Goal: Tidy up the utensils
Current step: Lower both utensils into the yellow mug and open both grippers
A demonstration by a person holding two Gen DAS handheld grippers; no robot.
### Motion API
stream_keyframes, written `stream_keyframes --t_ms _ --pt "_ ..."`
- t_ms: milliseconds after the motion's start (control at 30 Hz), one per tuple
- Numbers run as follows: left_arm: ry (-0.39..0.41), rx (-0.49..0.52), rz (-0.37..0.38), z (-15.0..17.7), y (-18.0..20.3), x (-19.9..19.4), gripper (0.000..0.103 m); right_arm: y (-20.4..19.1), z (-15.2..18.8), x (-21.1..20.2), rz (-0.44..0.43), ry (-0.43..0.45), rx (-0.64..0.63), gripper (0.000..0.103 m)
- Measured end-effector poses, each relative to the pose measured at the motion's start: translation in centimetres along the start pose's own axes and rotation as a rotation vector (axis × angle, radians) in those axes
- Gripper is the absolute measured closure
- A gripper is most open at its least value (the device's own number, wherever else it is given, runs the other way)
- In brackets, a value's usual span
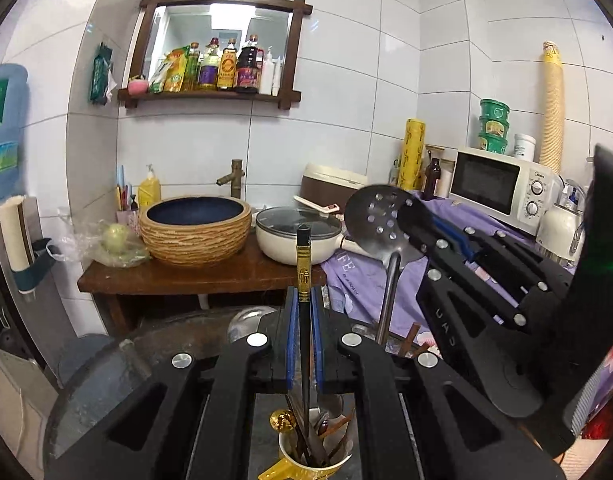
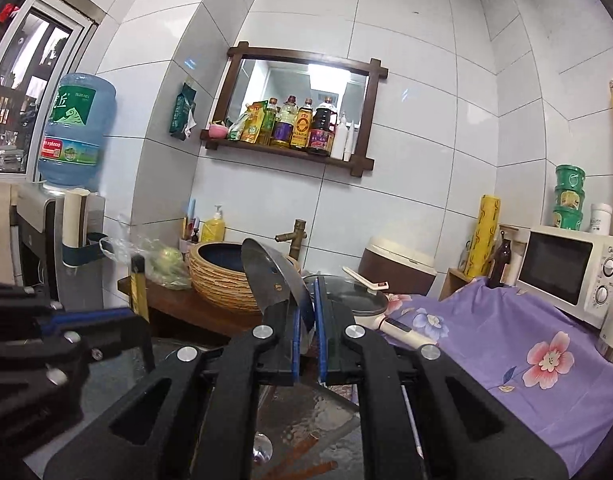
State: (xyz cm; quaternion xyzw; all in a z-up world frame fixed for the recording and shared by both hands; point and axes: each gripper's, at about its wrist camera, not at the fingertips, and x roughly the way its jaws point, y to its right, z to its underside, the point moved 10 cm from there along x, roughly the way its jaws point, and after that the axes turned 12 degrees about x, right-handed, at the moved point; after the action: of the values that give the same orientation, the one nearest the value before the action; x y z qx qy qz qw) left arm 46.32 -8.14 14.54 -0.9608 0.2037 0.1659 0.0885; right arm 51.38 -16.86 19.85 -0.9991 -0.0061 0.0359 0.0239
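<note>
My left gripper (image 1: 305, 320) is shut on a black chopstick with a gold band (image 1: 303, 264), held upright; its lower end reaches into a white cup with a gold handle (image 1: 306, 462) that holds several utensils. My right gripper (image 2: 306, 332) is shut on a metal slotted spoon (image 2: 266, 268), whose perforated bowl (image 1: 376, 216) stands upright to the right in the left wrist view. The right gripper's body (image 1: 486, 292) shows there, and the left gripper (image 2: 66, 332) with the chopstick (image 2: 139, 292) shows at the left of the right wrist view.
A woven basin (image 1: 196, 232) and faucet stand on a wooden shelf. A white pan with glass lid (image 1: 298, 236), a rice cooker (image 1: 330, 184) and a microwave (image 1: 502, 188) sit on a purple floral cloth (image 2: 506, 340). A water dispenser (image 2: 74, 136) stands left. A round glass table (image 1: 118, 376) lies below.
</note>
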Motion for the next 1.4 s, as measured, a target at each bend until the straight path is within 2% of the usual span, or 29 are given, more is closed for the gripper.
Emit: stream_keyframes --t_ms 167,400,633,867,900,967,1000,1033,1100,1200,1333,1400 --pt "-0.027 -0.028 0.008 1.8 -0.4 1.0 0.097 -0.9 1.7 0.2 0.017 0.016 -0.047 0.096" --pt "-0.048 -0.002 0.004 3.9 0.2 1.3 0.097 -1.5 4.2 -0.6 0.005 -0.001 -0.055 0.096" --pt "-0.113 -0.033 0.016 8.0 0.0 2.4 0.097 -1.4 7.2 -1.5 0.0 -0.026 -0.057 0.096" --pt "-0.103 0.0 -0.017 8.6 -0.4 1.9 0.097 -1.2 9.0 -1.7 0.007 -0.046 -0.077 0.096" --pt "-0.111 0.008 -0.015 8.7 -0.3 1.9 0.097 -1.1 9.0 -1.7 0.006 -0.044 -0.074 0.092" --pt "-0.123 0.017 -0.015 9.0 -0.2 2.0 0.096 -1.1 8.6 -1.8 0.006 -0.043 -0.065 0.06" --pt "-0.125 0.023 -0.02 9.1 -0.2 2.0 0.09 -1.0 8.3 -2.1 0.017 -0.028 -0.067 0.026" --pt "-0.122 0.026 -0.023 9.2 -0.2 1.9 0.088 -0.7 7.8 -2.6 0.033 0.005 -0.068 0.022" --pt "-0.1 0.024 -0.03 9.1 -0.3 1.3 0.065 -0.9 6.8 -4.0 0.014 0.06 -0.078 0.022" --pt "-0.058 0.015 -0.055 8.6 -0.9 0.0 0.047 -1.1 5.6 -6.1 0.017 0.117 -0.119 0.022" --pt "-0.048 -0.01 -0.085 8.6 -2.2 -1.8 0.04 -0.6 5.0 -8.1 0.046 0.144 -0.168 0.021" --pt "-0.04 -0.016 -0.126 8.8 -3.0 -2.9 0.022 0.4 4.9 -9.2 0.055 0.134 -0.144 0.013"
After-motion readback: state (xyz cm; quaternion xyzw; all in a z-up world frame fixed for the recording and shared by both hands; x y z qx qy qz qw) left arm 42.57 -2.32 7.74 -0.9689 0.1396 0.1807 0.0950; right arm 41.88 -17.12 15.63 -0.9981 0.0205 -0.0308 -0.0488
